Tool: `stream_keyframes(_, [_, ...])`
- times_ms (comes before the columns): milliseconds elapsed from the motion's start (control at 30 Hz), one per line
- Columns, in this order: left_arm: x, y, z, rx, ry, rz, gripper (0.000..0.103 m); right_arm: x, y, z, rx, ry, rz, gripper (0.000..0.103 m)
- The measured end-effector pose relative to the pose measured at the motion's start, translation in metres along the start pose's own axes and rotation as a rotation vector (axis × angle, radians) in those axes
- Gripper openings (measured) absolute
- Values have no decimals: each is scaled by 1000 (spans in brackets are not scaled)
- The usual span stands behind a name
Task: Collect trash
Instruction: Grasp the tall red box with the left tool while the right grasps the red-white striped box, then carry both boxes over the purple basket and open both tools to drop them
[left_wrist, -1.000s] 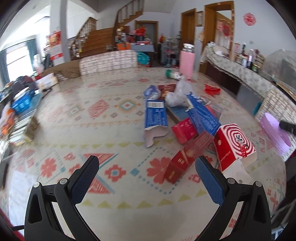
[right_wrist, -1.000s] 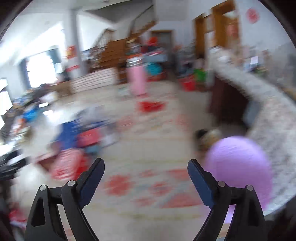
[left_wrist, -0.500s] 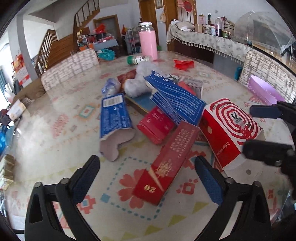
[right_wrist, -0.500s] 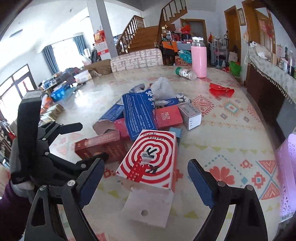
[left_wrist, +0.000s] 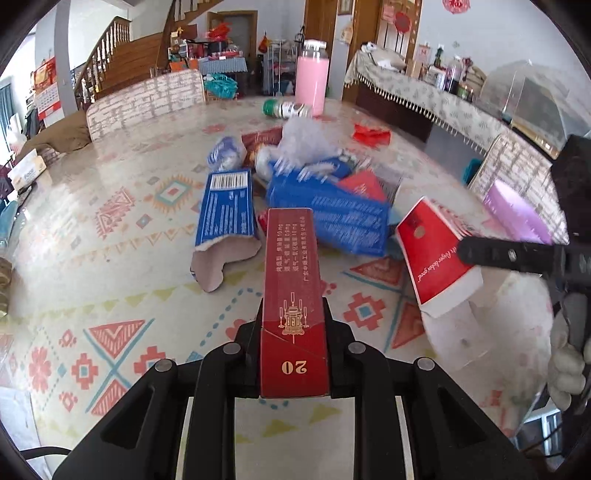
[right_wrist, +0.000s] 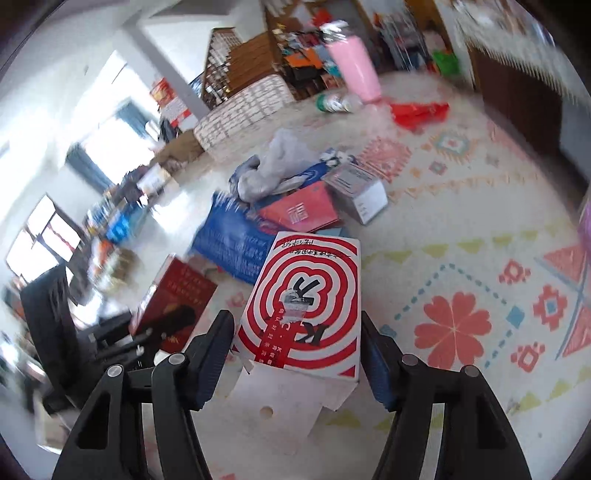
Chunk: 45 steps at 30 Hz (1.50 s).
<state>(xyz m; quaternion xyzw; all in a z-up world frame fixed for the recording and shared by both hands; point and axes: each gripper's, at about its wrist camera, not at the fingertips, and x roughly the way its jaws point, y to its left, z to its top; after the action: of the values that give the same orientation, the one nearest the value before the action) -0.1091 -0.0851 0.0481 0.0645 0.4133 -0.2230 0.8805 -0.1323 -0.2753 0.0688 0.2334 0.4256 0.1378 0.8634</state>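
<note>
My left gripper (left_wrist: 293, 325) is shut on a long dark red carton (left_wrist: 291, 280) marked "20", held pointing forward above the patterned table (left_wrist: 110, 295). My right gripper (right_wrist: 297, 339) is shut on a red-and-white striped box (right_wrist: 306, 295) with an open white flap; the box also shows at the right of the left wrist view (left_wrist: 436, 254). Behind lies a pile of trash: blue cartons (left_wrist: 225, 210), a red box (right_wrist: 299, 212), a crumpled plastic bag (right_wrist: 269, 170), a grey-white box (right_wrist: 358, 188).
A pink bottle (left_wrist: 311, 83) stands at the table's far side beside a lying green-capped jar (left_wrist: 286, 109). A red wrapper (left_wrist: 371, 133) lies to the right. A purple bin (left_wrist: 517, 214) sits off the table's right edge. Chairs and a sideboard surround the table.
Both grippers were open half a second ago. The left has closed on the dark red carton and lifted it; the right has closed on the striped box.
</note>
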Motion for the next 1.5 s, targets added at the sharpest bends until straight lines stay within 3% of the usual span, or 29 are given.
stream_keyframes(200, [-25, -14, 9, -14, -37, -34, 21, -28, -32, 11, 219, -11, 181, 69])
stream_keyframes(267, [-33, -18, 11, -16, -55, -43, 21, -37, -38, 12, 242, -28, 199, 69])
stream_keyframes(633, [-60, -46, 20, 1, -137, -40, 21, -97, -31, 13, 100, -239, 111, 67])
stream_keyframes(800, [-74, -56, 18, 9, -162, -42, 21, -132, -22, 0, 47, -361, 156, 66])
stream_keyframes(900, [-69, -67, 24, 28, -153, -47, 21, -140, -12, 1, -57, -453, 69, 63])
stream_keyframes(1033, [-66, -79, 25, 51, -149, -55, 21, -126, -20, 21, -21, -434, 96, 58])
stream_keyframes(1300, [-59, -82, 32, 35, -127, -98, 21, -134, -45, 12, 24, -420, 98, 58])
stream_keyframes(1500, [-49, -126, 55, 92, -126, -197, 21, -173, -84, 9, 72, -475, 4, 58])
